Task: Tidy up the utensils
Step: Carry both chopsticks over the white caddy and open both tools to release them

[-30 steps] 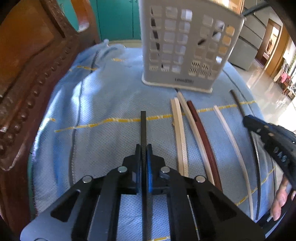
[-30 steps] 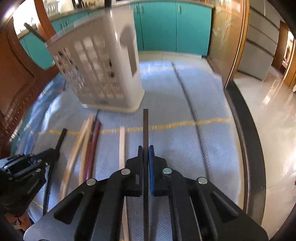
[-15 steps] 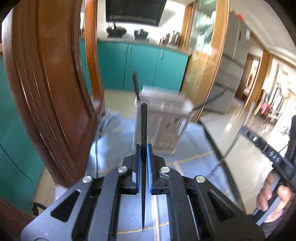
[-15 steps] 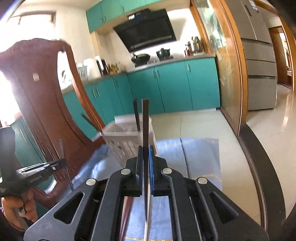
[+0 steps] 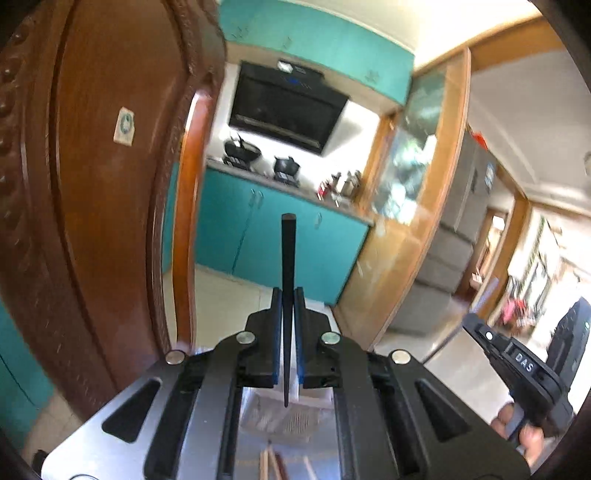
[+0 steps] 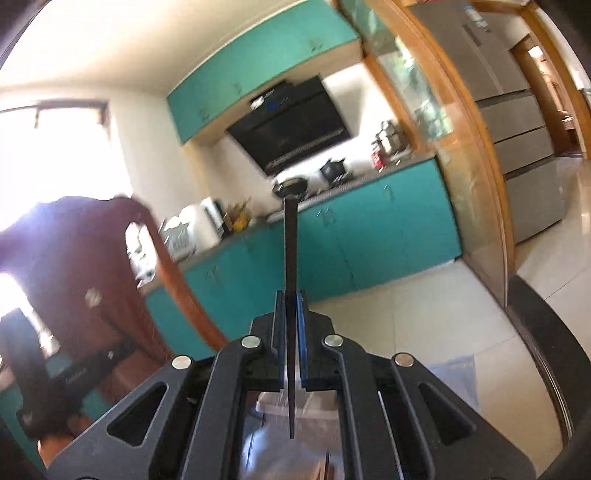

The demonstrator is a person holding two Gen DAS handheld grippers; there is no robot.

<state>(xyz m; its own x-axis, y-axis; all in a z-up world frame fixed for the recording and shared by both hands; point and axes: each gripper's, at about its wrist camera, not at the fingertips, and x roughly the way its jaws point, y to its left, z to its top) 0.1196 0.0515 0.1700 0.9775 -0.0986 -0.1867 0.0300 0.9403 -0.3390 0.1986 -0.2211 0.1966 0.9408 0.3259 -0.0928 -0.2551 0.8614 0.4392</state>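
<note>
A black chopstick (image 5: 287, 295) is clamped upright between the jaws of the left gripper (image 5: 287, 314), another black chopstick (image 6: 291, 295) in the right gripper (image 6: 291, 317), tips down, presumably for dropping into the white basket (image 5: 280, 417) below; remaining chopsticks (image 5: 273, 463) are left lying on the counter.

1. Left wrist view: white letters "DAS" stand on a small dark plate on the right gripper (image 5: 524, 363), seen at the right edge.
2. Left wrist view: a small pale sticker (image 5: 125, 124) with a round green emblem sits on the brown wooden chair back (image 5: 92, 184); its print is too small to read.
3. Left wrist view: a blue label (image 5: 489, 177) on the grey fridge (image 5: 454, 236) is blurred and unreadable.
4. Right wrist view: pale lettering on the left gripper (image 6: 79, 373), at lower left, is smeared beyond reading.
5. Right wrist view: a blue label (image 6: 476, 16) on the fridge (image 6: 517, 122) door cannot be read.
</note>
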